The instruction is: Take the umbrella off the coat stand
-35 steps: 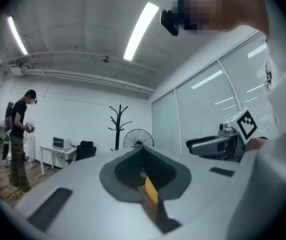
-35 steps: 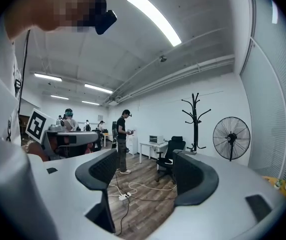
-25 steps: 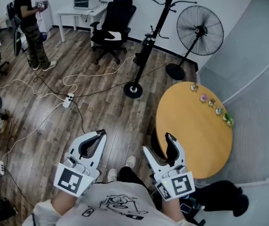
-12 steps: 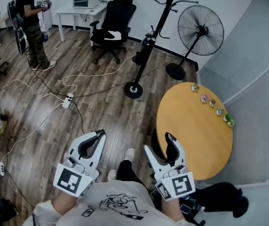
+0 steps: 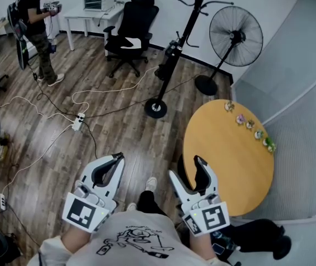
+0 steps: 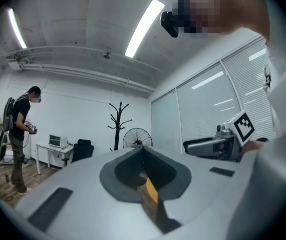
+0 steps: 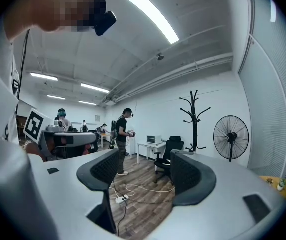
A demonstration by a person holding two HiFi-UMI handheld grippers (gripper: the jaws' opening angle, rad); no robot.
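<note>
The step in hand looks like the approach, with nothing grasped yet. The umbrella (image 5: 169,57) is a dark bundle hanging against the pole of the coat stand (image 5: 156,107), about halfway up it, in the upper middle of the head view. It is well apart from both claws, which sit at the bottom of that frame.

The left claw (image 5: 118,158) has its tips pressed together around nothing. The right claw (image 5: 185,168) stands spread and empty, though its jaws have just been easing in a little. Its own view looks past them at the floor and the stand (image 7: 195,119).

To do this well, I would close the distance first and not reach from here. The way up the frame runs left of the round worktop (image 5: 224,159), and the cables (image 5: 108,87) on the floor need watching. The fan (image 5: 235,36) stands near the stand on the right, so coming in from the left side gives more room.

The right claw is probably the one to use, kept wide until the umbrella lies between its jaws. I cannot make out how the umbrella hooks on. A lift up and clear seems safer than a sideways tug, which might tip the stand. Opening the left claw would let it take the lower end.
</note>
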